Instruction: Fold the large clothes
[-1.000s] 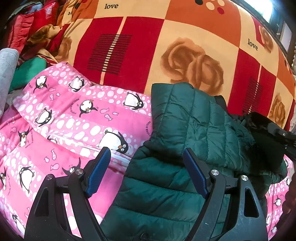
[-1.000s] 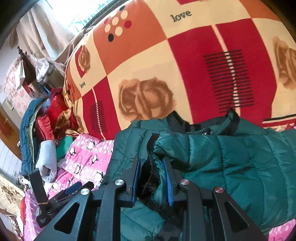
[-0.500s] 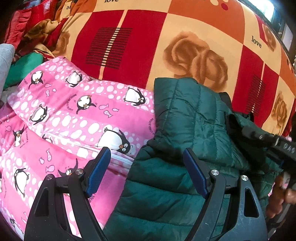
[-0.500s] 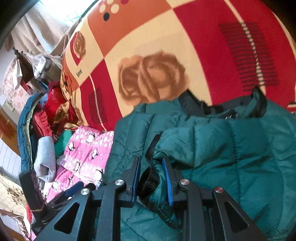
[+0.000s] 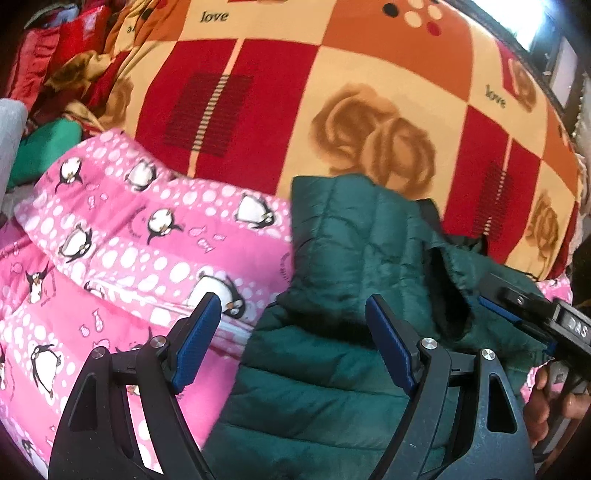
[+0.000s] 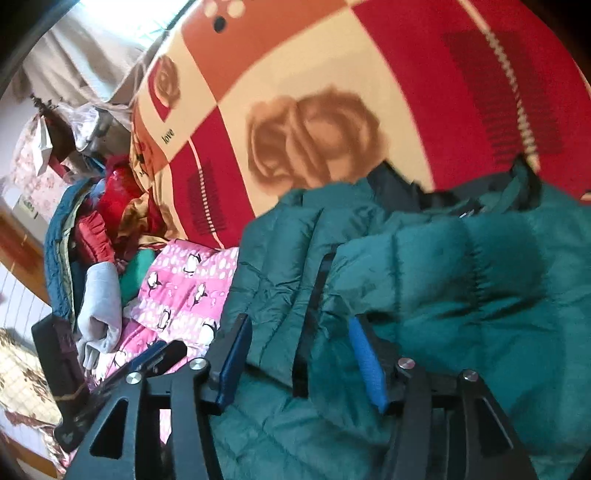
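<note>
A dark green quilted puffer jacket (image 5: 354,258) lies on a pink penguin-print quilt (image 5: 155,243); it also fills the right wrist view (image 6: 461,280). My left gripper (image 5: 293,339) is open and empty, low over the jacket's left edge. My right gripper (image 6: 301,354) is open, its jaws apart on either side of a folded sleeve with a black-lined cuff (image 6: 317,288), which lies loose on the jacket. The right gripper also shows at the right edge of the left wrist view (image 5: 517,314).
A red, orange and cream blanket with roses and "love" print (image 5: 332,92) covers the bed behind. A heap of red, teal and grey clothes (image 6: 99,251) is piled at the left. A bright window (image 6: 122,22) is far left.
My right gripper has opened and let go of the jacket sleeve after carrying it leftward over the jacket. The left gripper stayed open and shifted slightly.
</note>
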`<state>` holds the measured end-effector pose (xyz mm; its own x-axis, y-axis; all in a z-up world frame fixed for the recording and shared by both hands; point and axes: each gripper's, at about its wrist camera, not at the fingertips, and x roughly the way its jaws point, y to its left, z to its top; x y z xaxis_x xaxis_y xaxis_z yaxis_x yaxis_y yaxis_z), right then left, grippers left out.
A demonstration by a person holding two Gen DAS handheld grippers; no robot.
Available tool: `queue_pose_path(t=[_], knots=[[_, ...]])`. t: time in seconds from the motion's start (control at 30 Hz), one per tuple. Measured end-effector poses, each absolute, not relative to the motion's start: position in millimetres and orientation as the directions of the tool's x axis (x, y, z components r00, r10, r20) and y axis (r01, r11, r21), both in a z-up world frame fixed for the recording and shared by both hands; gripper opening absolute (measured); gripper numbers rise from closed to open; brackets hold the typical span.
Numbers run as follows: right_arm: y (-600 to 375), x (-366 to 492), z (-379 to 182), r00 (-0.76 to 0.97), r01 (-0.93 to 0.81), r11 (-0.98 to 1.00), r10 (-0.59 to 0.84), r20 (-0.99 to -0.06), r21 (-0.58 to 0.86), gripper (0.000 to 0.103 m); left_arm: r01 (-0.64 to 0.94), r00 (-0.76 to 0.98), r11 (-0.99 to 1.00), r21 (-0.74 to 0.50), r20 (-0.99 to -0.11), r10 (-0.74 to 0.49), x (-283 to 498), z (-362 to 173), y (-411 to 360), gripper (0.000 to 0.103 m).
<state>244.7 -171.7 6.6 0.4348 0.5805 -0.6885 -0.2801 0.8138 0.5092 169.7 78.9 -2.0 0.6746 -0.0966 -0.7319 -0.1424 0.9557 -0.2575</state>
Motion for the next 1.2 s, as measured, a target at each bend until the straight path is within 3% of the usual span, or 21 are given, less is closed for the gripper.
queue_pose_path(t=[0.1, 0.4, 0.97, 1.1, 1.2], knots=[[-187.1, 230.2, 20.5, 0.468, -0.290, 0.842, 0.539, -0.700, 0.454, 0.066, -0.122, 0.679, 0.960, -0.251, -0.727, -0.104, 169.2, 5.3, 67.6, 0.081], [-243.9, 198.2, 33.7, 0.541, -0.254, 0.928, 0.370, -0.756, 0.273, 0.066, -0.069, 0.666, 0.966, -0.251, -0.732, -0.142, 174.6, 13.6, 32.2, 0.081], [-381.9, 161.0, 58.8, 0.643, -0.059, 0.947, 0.278, -0.714, 0.316, 0.066, -0.001, 0.552, 0.904, -0.427, -0.754, -0.356, 225.4, -7.4, -31.1, 0.081], [-403.9, 155.0, 55.3, 0.650, -0.026, 0.941, 0.273, -0.709, 0.338, 0.066, -0.001, 0.518, 0.914, -0.406, -0.782, -0.347, 238.3, -15.1, -47.4, 0.081], [-414.8, 150.9, 53.2, 0.658, -0.012, 0.939, 0.266, -0.704, 0.344, 0.066, 0.010, 0.499, 0.949, -0.314, -0.821, -0.277, 242.7, -21.4, -64.8, 0.081]])
